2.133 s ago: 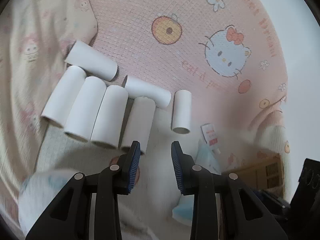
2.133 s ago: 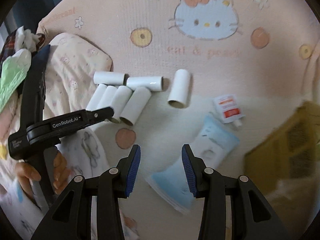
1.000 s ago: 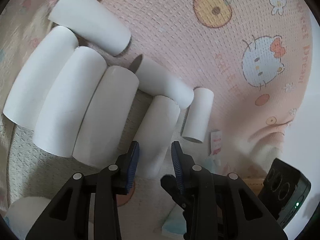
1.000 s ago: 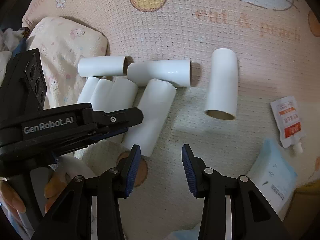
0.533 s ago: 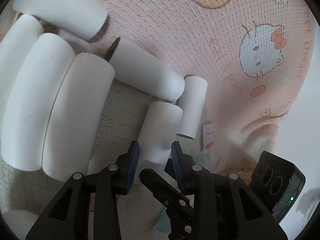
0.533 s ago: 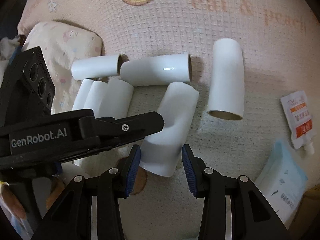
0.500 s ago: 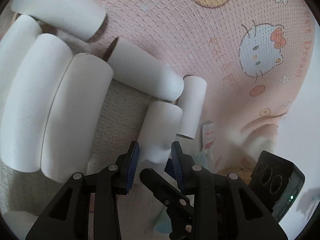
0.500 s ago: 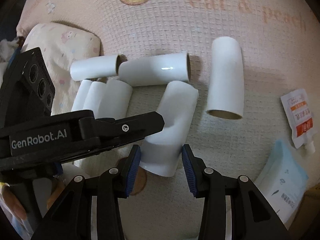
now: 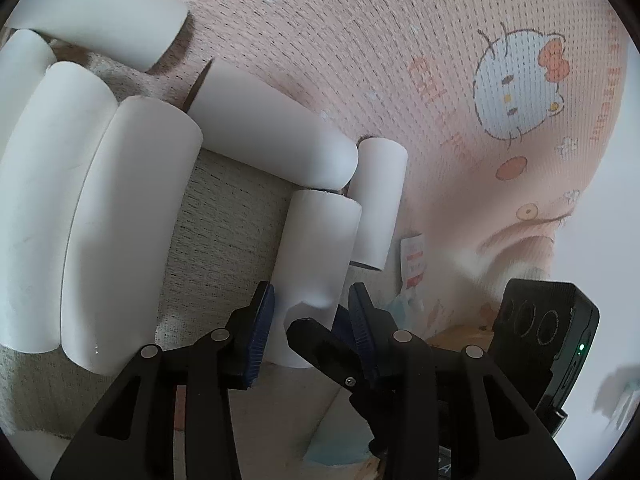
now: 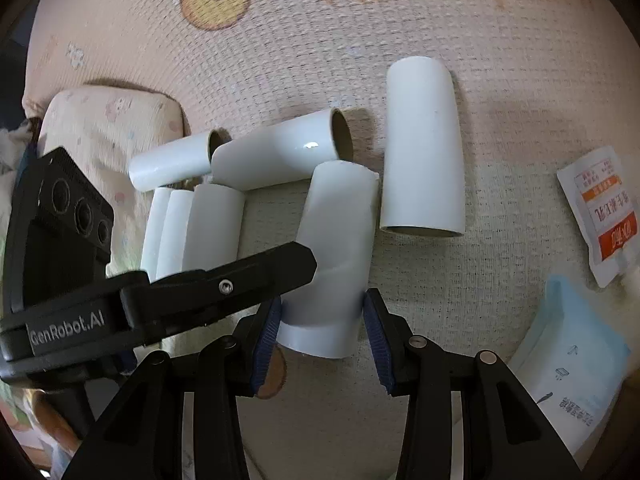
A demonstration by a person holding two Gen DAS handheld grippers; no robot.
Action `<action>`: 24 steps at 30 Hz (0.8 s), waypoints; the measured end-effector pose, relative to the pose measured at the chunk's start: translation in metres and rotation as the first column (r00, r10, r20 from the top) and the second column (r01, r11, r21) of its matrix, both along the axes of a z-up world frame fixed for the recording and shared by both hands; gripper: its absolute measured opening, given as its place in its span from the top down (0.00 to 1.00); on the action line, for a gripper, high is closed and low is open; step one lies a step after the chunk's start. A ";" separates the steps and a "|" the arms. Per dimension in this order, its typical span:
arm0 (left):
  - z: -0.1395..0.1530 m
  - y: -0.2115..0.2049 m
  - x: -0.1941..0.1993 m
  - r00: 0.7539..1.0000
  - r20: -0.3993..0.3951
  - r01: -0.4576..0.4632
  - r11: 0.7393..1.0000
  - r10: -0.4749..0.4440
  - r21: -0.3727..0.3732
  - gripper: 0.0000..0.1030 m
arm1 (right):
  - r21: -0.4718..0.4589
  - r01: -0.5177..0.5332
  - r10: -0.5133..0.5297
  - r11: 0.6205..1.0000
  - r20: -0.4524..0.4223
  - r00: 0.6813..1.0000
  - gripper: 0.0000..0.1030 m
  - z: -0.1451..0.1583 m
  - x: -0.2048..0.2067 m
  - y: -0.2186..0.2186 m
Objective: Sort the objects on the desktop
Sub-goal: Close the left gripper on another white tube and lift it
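Both my grippers sit on the same white cardboard tube, the dented tube (image 10: 340,220), which lies on the pink waffle blanket (image 10: 360,40) with its near end towards me at 6 o'clock.

My left gripper (image 9: 308,320) is opening. The tube's near end is between its blue pads, and I see a small gap on either side, so it is no longer pinching. My right gripper (image 10: 322,320) straddles that end too. Its jaws are parted and its pads sit just beside the tube walls, but I see no clear squeeze. One black finger of the left gripper crosses in from 9 o'clock in the right wrist view and covers the tube's lower left side, near the crease in its wall.

The far end of the dented tube, at 12 o'clock, touches a crosswise tube (image 10: 276,156). A second crosswise tube (image 10: 172,164) lies further towards 10 o'clock. Just beside the dented tube at 2 o'clock lies a lone tube (image 10: 424,152), roughly parallel to it. At 9 o'clock three more tubes (image 10: 196,232) lie packed side by side.

Out at 3 o'clock there is an orange-and-white sachet (image 10: 600,208), and below it at 4 o'clock a pale blue packet (image 10: 572,372).
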State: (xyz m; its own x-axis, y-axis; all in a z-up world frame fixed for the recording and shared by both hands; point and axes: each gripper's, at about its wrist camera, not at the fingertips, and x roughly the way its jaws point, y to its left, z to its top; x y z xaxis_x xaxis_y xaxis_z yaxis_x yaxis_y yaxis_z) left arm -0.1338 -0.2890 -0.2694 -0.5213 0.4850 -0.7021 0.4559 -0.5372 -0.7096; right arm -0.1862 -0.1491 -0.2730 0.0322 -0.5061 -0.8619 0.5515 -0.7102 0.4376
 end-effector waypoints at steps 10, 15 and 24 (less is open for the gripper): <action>-0.004 0.003 -0.004 1.000 0.005 0.002 1.000 -0.002 0.021 0.59 | 0.005 -0.013 0.013 1.000 -0.007 1.000 0.60 -0.002 -0.003 -0.001; 0.002 0.009 -0.002 1.000 -0.015 0.026 1.000 -0.026 0.013 0.60 | 0.040 -0.059 0.062 0.997 -0.081 0.995 0.59 0.006 0.004 -0.003; 0.033 0.027 0.014 0.985 -0.158 0.071 0.997 -0.073 -0.018 0.60 | 0.046 -0.056 0.063 0.997 -0.169 0.984 0.59 0.034 0.022 0.011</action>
